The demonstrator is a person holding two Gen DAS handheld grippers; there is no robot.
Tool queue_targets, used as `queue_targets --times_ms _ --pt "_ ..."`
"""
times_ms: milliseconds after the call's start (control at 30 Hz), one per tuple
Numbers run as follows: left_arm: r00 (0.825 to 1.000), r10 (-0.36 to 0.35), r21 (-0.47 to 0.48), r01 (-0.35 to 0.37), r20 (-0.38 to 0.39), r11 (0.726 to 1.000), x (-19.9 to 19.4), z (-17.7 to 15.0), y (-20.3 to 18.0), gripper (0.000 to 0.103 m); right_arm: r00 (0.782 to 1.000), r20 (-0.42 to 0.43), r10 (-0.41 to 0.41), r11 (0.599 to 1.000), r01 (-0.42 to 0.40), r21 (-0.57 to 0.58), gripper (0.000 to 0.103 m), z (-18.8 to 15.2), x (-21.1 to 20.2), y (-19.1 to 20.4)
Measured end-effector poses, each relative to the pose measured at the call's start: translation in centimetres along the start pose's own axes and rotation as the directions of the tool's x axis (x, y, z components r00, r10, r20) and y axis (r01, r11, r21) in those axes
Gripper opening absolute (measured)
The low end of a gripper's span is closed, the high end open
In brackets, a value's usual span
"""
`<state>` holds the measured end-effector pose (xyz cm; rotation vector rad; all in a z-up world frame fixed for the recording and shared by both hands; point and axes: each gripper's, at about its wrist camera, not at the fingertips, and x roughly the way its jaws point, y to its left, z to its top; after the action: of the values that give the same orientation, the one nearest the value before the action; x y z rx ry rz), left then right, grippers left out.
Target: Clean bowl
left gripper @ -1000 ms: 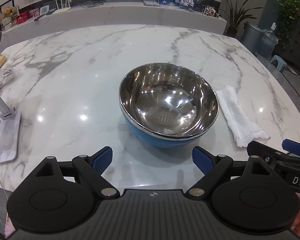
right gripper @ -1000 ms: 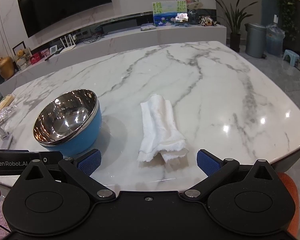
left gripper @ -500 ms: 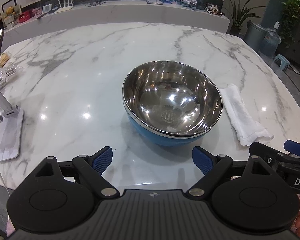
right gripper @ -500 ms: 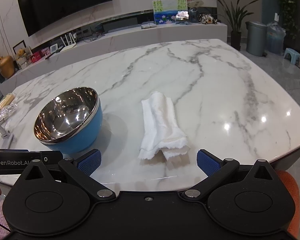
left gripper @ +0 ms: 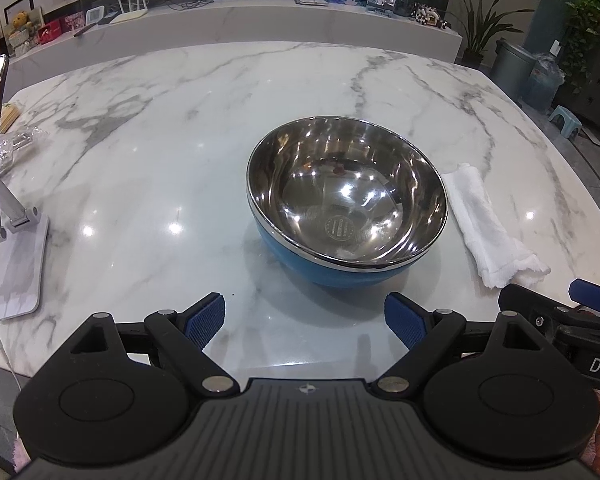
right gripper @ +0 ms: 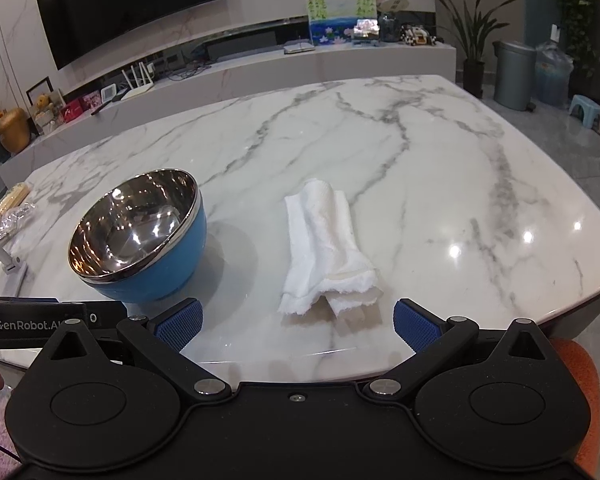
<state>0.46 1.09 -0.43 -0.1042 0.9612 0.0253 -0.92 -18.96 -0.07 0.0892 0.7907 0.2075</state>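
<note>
Left gripper held low over the near edge of the marble table, blue-padded fingers spread wide, nothing between them. Bowl sits on the table straight ahead of this gripper and a little toward its right finger, near but not touching; blue outside, polished steel inside, upright, with a round stamped mark at the bottom and a small dark speck on the far inner wall. White cloth, folded into a long strip, lies just beside the bowl on the side toward the right gripper; whether cloth and bowl touch cannot be told. Phone on a white stand stands well off beyond the left finger, near the table's edge. Right gripper likewise low at the near edge, fingers wide apart, holding nothing. From its camera the cloth lies directly ahead between the lines of the two fingers, its frayed end nearest and not in contact with either pad. The bowl is ahead of and just outside that gripper's left finger. Part of the left gripper's body shows at that same side.
</note>
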Motion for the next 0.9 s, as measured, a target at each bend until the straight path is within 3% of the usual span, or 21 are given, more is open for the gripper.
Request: queue_targets --times_ms 367,733,900 --pt "1.000 -0.007 -0.003 0.007 0.012 1.000 -0.4 0.9 0.4 0.087 1.000 0.000 0.008 1.000 -0.008 -0.010 0.101 0.6 0.2 -0.1" --pt "0.998 -0.057 -0.011 0.058 0.027 0.998 -1.2 2.7 0.9 0.087 1.000 0.027 0.013 0.999 -0.012 -0.046 0.101 2.5 0.4 0.2" --pt "0.998 -0.058 -0.025 0.059 0.026 0.998 -0.6 3.5 1.5 0.087 0.999 0.026 0.020 0.998 -0.019 -0.052 0.096 3.7 0.9 0.0"
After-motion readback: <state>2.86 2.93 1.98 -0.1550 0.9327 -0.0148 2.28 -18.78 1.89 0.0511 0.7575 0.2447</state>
